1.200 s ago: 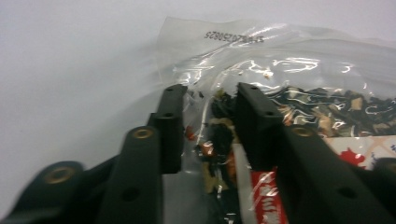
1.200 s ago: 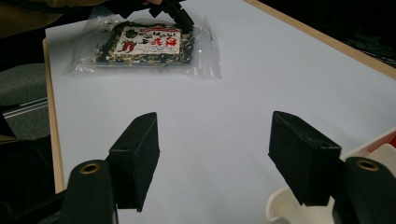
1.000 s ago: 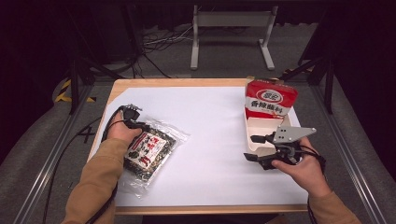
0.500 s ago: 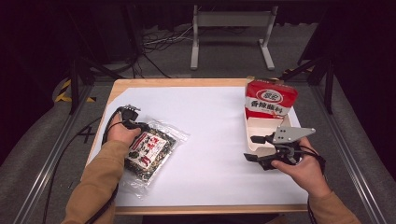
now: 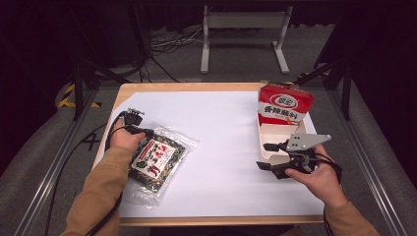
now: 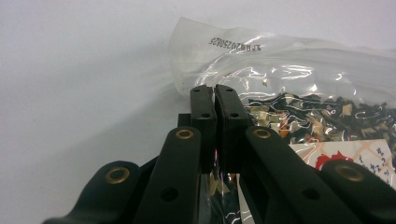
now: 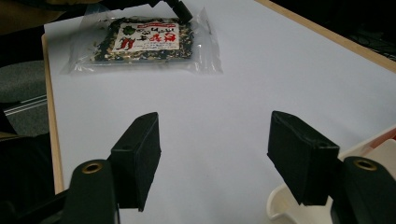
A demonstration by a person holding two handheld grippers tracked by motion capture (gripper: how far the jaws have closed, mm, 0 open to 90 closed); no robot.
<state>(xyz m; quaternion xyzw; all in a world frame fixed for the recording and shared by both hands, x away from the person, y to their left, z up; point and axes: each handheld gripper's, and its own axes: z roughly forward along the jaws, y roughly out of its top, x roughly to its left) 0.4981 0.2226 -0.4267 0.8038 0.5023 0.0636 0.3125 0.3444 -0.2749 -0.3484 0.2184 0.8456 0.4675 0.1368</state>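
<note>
A clear plastic bag of dark dried bits with a red and white label lies flat on the white sheet at the left. My left gripper sits at the bag's far left corner. Its jaws have just been closing and now stand shut on the bag, pinching the clear edge film between the pads. My right gripper rests at the right side of the table, open, with nothing between its pads. From there the bag lies far off across the sheet.
A red box with white lettering stands at the back right, its white open tray reaching to just beside my right gripper. The white sheet covers the wooden table. Metal rails and cables run around the table.
The left jaws have come together on the bag's corner. The bag and both hands stay where they were.
</note>
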